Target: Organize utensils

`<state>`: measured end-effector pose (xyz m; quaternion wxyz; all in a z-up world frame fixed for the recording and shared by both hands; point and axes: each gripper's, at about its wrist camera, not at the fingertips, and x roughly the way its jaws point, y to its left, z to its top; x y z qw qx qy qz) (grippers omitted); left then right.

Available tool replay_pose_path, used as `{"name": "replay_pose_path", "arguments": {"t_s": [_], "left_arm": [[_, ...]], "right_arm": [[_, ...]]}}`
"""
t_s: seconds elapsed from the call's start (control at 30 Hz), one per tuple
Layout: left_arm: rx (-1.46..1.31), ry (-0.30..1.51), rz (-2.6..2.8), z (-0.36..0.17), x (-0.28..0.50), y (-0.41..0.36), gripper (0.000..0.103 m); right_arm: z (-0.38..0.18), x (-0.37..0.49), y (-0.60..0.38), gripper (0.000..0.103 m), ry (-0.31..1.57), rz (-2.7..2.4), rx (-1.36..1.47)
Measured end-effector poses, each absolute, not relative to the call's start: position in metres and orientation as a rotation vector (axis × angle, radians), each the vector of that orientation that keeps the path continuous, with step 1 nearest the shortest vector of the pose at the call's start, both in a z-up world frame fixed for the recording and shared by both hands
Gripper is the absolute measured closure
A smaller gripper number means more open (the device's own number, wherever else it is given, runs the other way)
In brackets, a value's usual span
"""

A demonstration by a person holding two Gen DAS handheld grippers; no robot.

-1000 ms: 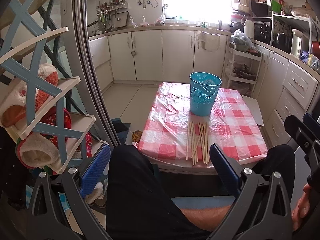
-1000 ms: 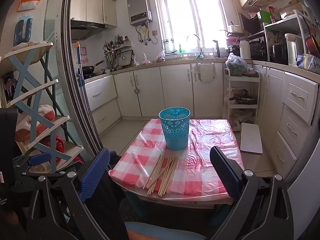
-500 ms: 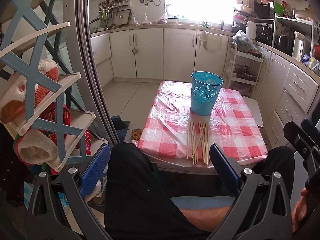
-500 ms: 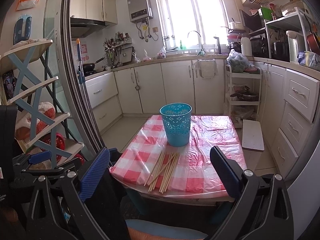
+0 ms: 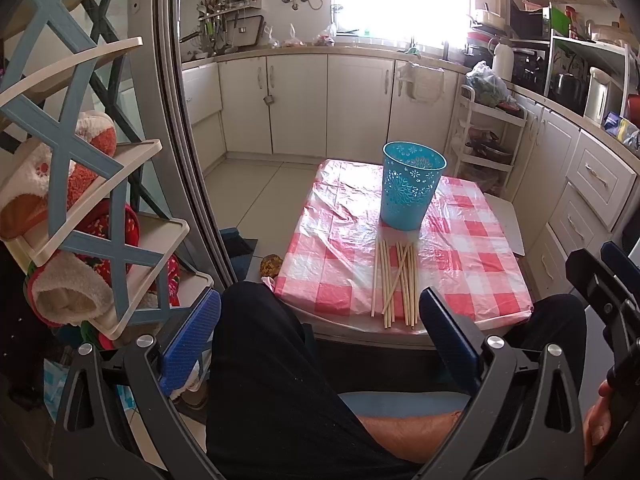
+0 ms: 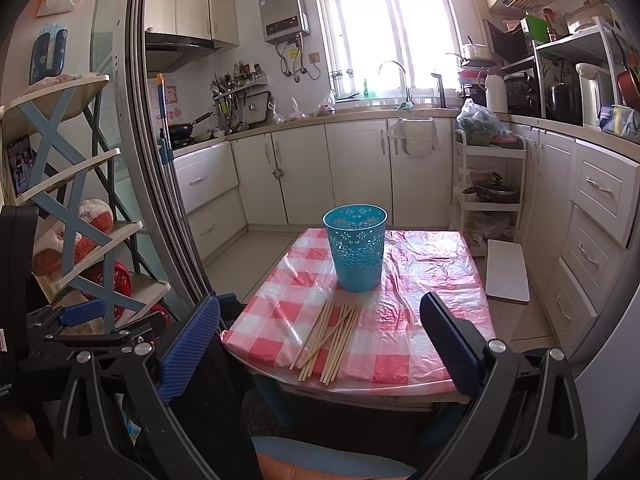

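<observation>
Your left gripper (image 5: 320, 344) and right gripper (image 6: 320, 344) are both spread wide, holding nothing. Chopsticks (image 5: 395, 280) lie bunched near the table's (image 5: 472, 264) front edge, just in front of the blue basket (image 5: 412, 186). Only the left view shows your leg (image 5: 272, 380) against that edge. Only the right view shows bare cloth right of the sticks.

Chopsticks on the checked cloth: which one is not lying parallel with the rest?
The chopstick lying diagonally across the bundle, crossing several of the straight ones; the others run roughly parallel toward the blue basket.
</observation>
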<state>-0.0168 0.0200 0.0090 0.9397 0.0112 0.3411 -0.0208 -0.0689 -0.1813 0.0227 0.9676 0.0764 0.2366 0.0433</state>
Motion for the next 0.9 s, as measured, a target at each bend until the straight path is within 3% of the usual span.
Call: {"name": "replay_pose_path", "arguments": {"t_s": [0.9], "left_arm": [[0.022, 0.693, -0.042, 0.0095, -0.0178, 0.0191, 0.007]], "right_arm": [[0.0237, -0.0696, -0.1779, 0.007, 0.473, 0.091, 0.151]]}}
